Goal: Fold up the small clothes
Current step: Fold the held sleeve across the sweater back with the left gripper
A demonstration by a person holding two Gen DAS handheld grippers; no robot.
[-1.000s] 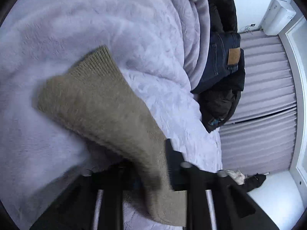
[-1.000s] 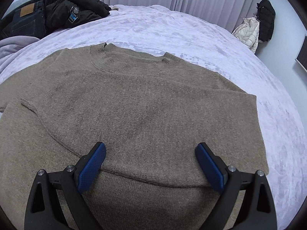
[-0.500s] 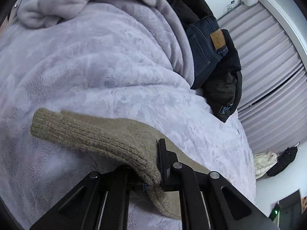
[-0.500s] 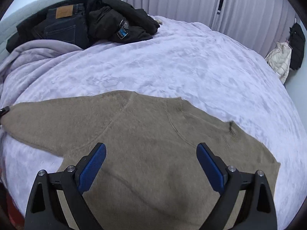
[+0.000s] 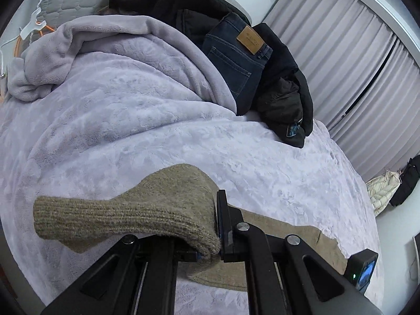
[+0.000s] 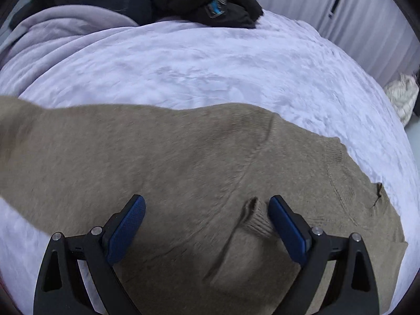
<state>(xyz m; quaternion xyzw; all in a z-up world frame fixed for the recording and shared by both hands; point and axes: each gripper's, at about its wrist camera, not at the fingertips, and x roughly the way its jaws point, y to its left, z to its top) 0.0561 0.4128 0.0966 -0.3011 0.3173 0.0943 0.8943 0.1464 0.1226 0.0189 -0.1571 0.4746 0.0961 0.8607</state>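
**Left claw pinches sweater sleeve above the bed; right claw gapes over the body**

A tan knit sweater (image 6: 183,162) lies spread on a bed covered by a lavender fleece blanket (image 5: 136,120). The left claw (image 5: 210,246) is clamped tight on the sweater's sleeve (image 5: 126,215), near the ribbed cuff, which sticks out to the left of the fingers and hangs clear of the blanket. Past the claw, more of the tan fabric runs off to the right across the bed.

The right claw (image 6: 207,225) stands wide apart with nothing gripped, its blue pads (image 6: 128,225) poised over the sweater's body. A small raised fold (image 6: 256,215) of knit sits just beside the right-hand pad; the view is blurred there, so contact may or may not be made. The ribbed neckline (image 6: 338,173) shows to the right.

At the far end of the bed lie folded dark jeans (image 5: 236,60) and a black jacket (image 5: 286,97), against pale curtains (image 5: 354,60).
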